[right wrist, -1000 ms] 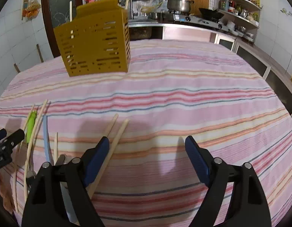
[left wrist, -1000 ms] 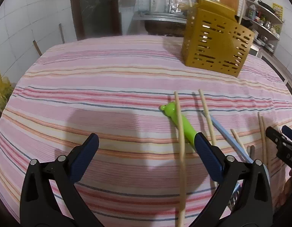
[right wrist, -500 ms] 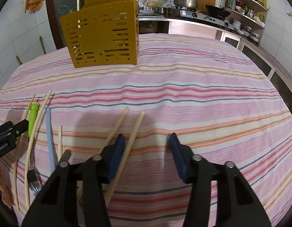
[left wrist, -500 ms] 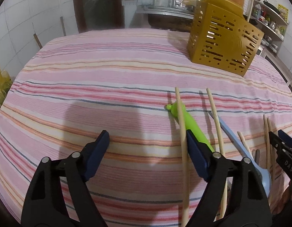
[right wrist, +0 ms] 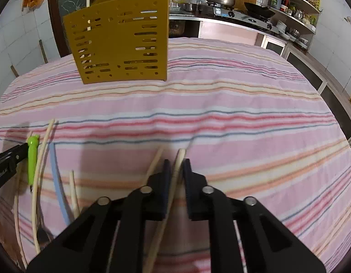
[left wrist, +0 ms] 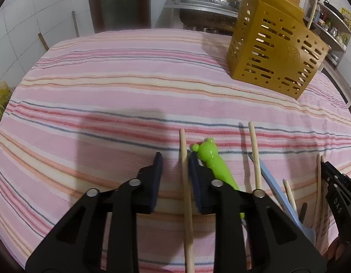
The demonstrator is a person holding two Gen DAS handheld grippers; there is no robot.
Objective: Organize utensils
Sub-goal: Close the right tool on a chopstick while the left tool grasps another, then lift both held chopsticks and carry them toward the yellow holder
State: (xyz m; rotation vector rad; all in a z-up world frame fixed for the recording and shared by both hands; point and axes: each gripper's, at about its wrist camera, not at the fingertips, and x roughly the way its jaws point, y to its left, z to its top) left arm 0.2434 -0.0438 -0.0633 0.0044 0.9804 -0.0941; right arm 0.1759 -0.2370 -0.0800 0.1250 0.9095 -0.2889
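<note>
1. We noted the desk (left wrist: pixel 107 86) carried the yellow holder (right wrist: pixel 120 43) at its far side, well apart from the loose utensils.
2. Our left gripper (left wrist: pixel 174 159), wide a second ago, had narrowed around one chopstick (left wrist: pixel 184 182) without pinching it.
3. Our right gripper (right wrist: pixel 176 162) had closed on another chopstick (right wrist: pixel 179 161); we judged both picks imminent.

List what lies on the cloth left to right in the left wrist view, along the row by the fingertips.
Left gripper → chopstick between its fingers → green bear-topped handle → second chopstick → light blue utensil → short stick → chopstick pair → right gripper.
</note>
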